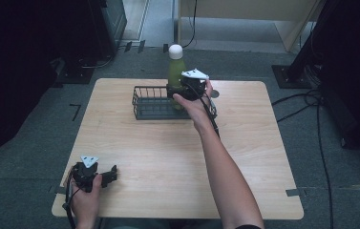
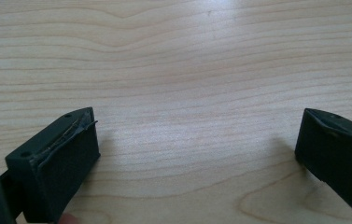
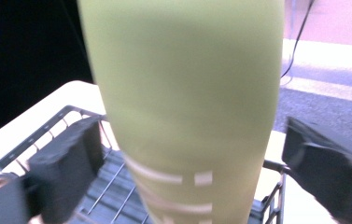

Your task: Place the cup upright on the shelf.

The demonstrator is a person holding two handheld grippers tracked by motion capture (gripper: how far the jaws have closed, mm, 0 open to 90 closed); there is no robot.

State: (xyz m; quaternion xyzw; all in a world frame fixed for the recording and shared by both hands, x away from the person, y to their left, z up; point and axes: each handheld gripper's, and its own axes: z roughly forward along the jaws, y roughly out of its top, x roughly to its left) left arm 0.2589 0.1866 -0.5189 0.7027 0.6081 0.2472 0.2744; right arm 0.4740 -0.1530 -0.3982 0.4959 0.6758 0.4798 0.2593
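The green bottle with its white cap stands upright at the right end of the wire basket on the far side of the tabletop; your right tool sits around its lower body. In the right gripper view the jaws stand on either side of the bottle with a visible gap on both, so that tool is released, not gripping; whether you are arriving to lift or have just set it down I cannot tell. If lifting, close squarely on the body first; if leaving, draw straight back, clear of the basket rim. Your left tool rests near the tabletop's near-left corner, jaws spread wide, holding nothing.
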